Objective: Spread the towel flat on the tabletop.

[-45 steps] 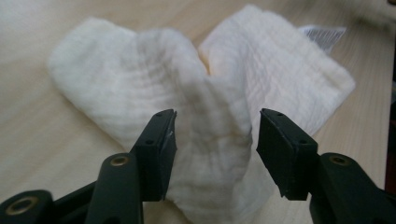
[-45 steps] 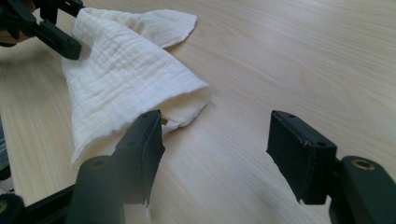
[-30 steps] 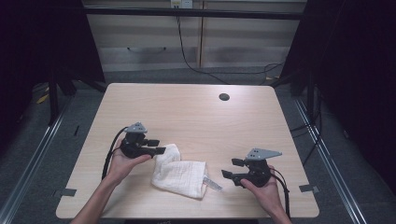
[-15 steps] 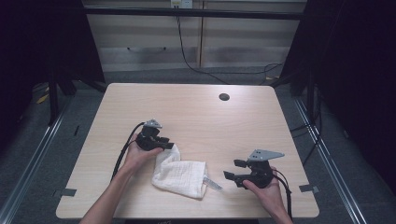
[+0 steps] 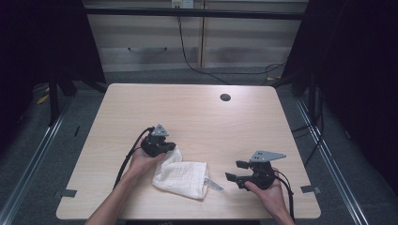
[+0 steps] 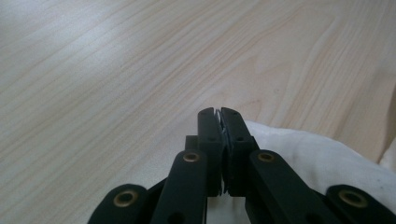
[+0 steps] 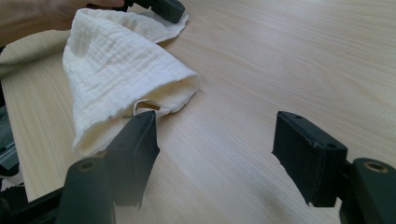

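Pinching white cloth [image 5: 180,176] corner, left hand-held gripper [image 5: 170,148], right hand-held gripper [image 5: 233,170] wide, cable hole [image 5: 225,97] far off.

On the one wooden table [image 5: 197,117] in front of me lies one white cloth [image 5: 180,178]. I hold two grippers, my left gripper [image 5: 172,149] and my right gripper [image 5: 234,170]. One round hole [image 5: 225,97] marks the tabletop's far side.

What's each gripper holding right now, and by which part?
The left gripper pinches the white cloth at its upper-left corner; the right gripper holds nothing.
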`<act>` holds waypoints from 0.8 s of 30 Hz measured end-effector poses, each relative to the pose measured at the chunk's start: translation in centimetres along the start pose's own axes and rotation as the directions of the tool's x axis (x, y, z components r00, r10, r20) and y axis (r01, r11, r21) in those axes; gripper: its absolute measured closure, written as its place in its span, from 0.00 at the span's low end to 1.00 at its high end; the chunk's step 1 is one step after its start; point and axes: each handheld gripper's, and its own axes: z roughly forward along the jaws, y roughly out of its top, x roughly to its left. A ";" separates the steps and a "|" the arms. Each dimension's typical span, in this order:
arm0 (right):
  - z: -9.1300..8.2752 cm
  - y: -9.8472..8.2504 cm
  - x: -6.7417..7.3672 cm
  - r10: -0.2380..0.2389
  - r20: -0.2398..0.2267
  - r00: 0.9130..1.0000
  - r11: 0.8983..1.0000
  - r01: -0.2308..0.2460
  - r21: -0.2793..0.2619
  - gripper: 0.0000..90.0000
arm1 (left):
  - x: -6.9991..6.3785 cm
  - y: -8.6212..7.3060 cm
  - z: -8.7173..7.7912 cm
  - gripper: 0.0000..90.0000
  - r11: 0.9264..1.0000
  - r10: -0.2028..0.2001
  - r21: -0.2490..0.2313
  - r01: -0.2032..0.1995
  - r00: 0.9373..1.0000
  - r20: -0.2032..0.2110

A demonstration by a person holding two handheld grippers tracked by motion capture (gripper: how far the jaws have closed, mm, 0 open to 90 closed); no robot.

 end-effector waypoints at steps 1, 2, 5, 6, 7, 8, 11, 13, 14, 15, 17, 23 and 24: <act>0.0 0.0 0.0 0.003 0.002 1.000 1.000 -0.003 -0.002 0.34 | 0.1 0.0 -0.1 0.98 1.000 -0.019 -0.015 0.019 1.000 0.014; 0.0 0.1 0.0 0.003 0.004 1.000 1.000 -0.003 -0.005 0.34 | 0.3 0.2 -0.4 0.98 0.999 -0.028 -0.029 0.029 0.999 0.032; 0.0 0.1 -0.1 0.008 0.005 1.000 1.000 -0.008 -0.007 0.34 | 0.3 0.8 -1.5 0.98 0.995 -0.055 -0.079 0.059 0.997 0.056; 0.0 0.1 -0.1 0.008 0.005 1.000 1.000 -0.008 -0.007 0.34 | 0.3 1.1 -1.8 0.98 0.994 -0.054 -0.092 0.060 0.997 0.059; 0.1 0.1 -0.1 0.005 0.004 1.000 1.000 -0.005 -0.003 0.34 | 0.2 1.8 -2.7 0.98 0.992 -0.046 -0.116 0.053 0.997 0.057; 0.1 0.1 0.0 0.005 0.004 1.000 1.000 -0.005 -0.002 0.34 | 0.1 2.1 -3.1 0.98 0.991 -0.044 -0.124 0.051 0.997 0.059; 0.0 0.1 0.0 0.008 0.004 1.000 1.000 -0.008 -0.006 0.34 | 0.0 2.9 -3.9 0.98 0.988 -0.031 -0.147 0.038 0.998 0.054; -0.1 0.1 -0.1 0.009 0.007 1.000 1.000 -0.009 -0.011 0.34 | -0.4 4.1 -5.1 0.98 0.983 -0.016 -0.184 0.026 0.998 0.055; -0.1 0.1 -0.1 0.009 0.007 1.000 1.000 -0.009 -0.011 0.34 | -0.4 4.1 -5.1 0.98 0.983 -0.016 -0.184 0.026 0.998 0.055; -0.1 0.2 -0.1 0.011 0.007 1.000 1.000 -0.011 -0.013 0.33 | -0.5 4.5 -5.5 0.98 0.980 -0.008 -0.196 0.020 0.998 0.060; 0.0 0.2 -0.1 0.013 0.008 1.000 1.000 -0.013 -0.012 0.33 | -0.8 5.6 -6.2 0.98 0.976 -0.005 -0.218 0.017 0.998 0.059; -0.1 0.2 -0.1 0.015 0.008 1.000 1.000 -0.014 -0.013 0.33 | -2.1 9.3 -8.3 0.98 0.956 0.045 -0.292 -0.029 0.998 0.048; -0.1 0.2 -0.1 0.015 0.008 1.000 1.000 -0.015 -0.013 0.33 | -2.4 9.8 -8.7 0.98 0.953 0.058 -0.302 -0.042 0.997 0.044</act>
